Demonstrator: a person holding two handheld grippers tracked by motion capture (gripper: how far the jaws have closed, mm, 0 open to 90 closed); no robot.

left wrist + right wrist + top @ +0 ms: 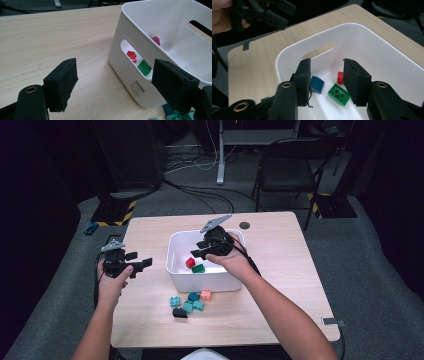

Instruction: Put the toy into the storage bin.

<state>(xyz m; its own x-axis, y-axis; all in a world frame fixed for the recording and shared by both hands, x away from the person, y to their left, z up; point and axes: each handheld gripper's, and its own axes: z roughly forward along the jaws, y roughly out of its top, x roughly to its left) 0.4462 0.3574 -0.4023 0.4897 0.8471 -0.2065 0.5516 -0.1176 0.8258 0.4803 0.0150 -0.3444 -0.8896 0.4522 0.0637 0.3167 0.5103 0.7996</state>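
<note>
The right gripper (200, 251) is held released and empty over the white bin (175, 270). The loose bricks (189, 304) lie on the table at its 6 o'clock, outside the bin. The left gripper (137, 262), also released, hovers at 10 o'clock from them.

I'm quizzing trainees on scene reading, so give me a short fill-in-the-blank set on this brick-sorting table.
1. The right gripper hangs open above the white ____.
2. The green brick lies ____ the bin.
3. The left gripper hangs open, holding ____.
4. The loose bricks on the table lie on the person's side of the bin; the salmon brick lies ____ it.

Missing words: bin; inside; nothing; nearest
</note>
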